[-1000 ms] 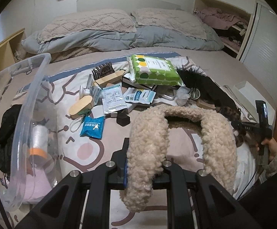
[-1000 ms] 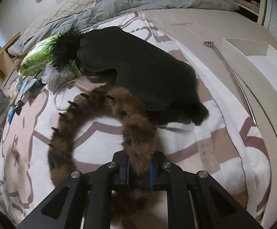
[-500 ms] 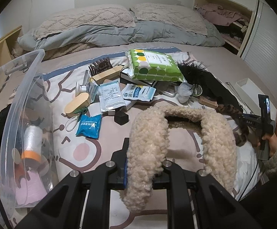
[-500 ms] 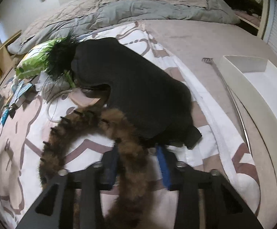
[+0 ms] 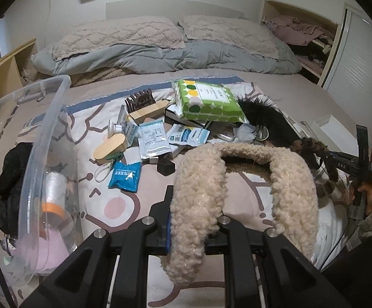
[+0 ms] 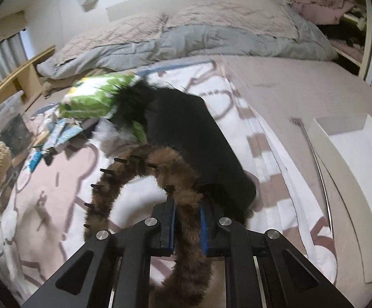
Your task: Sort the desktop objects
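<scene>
Here, my left claw (image 5: 194,228) is clamped on one end of a cream fleece headband (image 5: 239,179), which arches up and rightward in front of the camera, raised above the bed (image 5: 288,95). My right claw (image 6: 188,227) grips one end of a brown furry headband (image 6: 160,169) between its blue pads, the band curving up and left with its black comb teeth showing along the inner edge, lifted off the patterned sheet (image 6: 44,218).

To my left stands a clear plastic storage bin (image 5: 44,138) holding a white roll with an orange band (image 5: 53,195). On the sheet ahead lies a jumble: a green-dotted tissue pack (image 5: 206,100), a blue sachet (image 5: 124,176), white sachets (image 5: 153,141), a wooden-lidded case (image 5: 110,149), a brown claw clip (image 5: 139,100) and a small black box (image 5: 166,166). A black garment (image 6: 193,138) with a feathery trim sprawls just behind the brown headband. A white tray (image 6: 350,179) sits near the bed's right edge.
</scene>
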A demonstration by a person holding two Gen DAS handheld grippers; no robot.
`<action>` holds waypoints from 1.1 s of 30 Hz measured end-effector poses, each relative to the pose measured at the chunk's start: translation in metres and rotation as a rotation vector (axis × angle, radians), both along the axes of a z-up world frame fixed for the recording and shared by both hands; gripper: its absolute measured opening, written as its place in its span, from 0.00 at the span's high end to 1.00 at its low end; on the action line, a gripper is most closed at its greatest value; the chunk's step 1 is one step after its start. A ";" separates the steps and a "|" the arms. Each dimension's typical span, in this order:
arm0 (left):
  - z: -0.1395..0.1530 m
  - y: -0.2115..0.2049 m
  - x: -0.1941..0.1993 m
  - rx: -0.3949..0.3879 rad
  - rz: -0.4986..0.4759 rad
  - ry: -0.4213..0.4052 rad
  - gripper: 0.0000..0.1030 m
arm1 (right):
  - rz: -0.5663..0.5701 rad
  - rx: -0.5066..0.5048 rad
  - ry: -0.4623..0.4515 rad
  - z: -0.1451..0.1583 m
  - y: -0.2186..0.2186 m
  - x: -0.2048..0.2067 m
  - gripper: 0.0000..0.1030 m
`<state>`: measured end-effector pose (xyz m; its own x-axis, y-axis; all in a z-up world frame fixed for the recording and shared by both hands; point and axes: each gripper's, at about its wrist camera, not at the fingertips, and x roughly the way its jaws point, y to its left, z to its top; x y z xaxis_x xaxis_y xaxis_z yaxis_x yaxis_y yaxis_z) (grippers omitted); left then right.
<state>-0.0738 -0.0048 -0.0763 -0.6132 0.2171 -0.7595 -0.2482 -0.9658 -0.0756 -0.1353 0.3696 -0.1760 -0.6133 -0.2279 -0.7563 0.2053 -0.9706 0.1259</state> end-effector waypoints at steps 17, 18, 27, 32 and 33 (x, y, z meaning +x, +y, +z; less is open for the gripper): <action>0.056 -0.014 0.034 0.017 0.045 0.112 0.84 | 0.196 -0.025 0.118 0.088 -0.071 0.027 0.85; 0.061 -0.016 0.036 0.020 0.049 0.121 0.84 | 0.209 -0.031 0.127 0.095 -0.075 0.029 0.85; 0.107 -0.041 0.053 0.037 0.118 0.214 0.84 | 0.302 -0.081 0.187 0.149 -0.116 0.037 0.85; 0.129 -0.062 0.061 0.056 0.170 0.263 0.84 | 0.358 -0.107 0.210 0.173 -0.147 0.042 0.85; 0.132 -0.066 0.062 0.060 0.180 0.268 0.84 | 0.367 -0.111 0.212 0.176 -0.151 0.042 0.85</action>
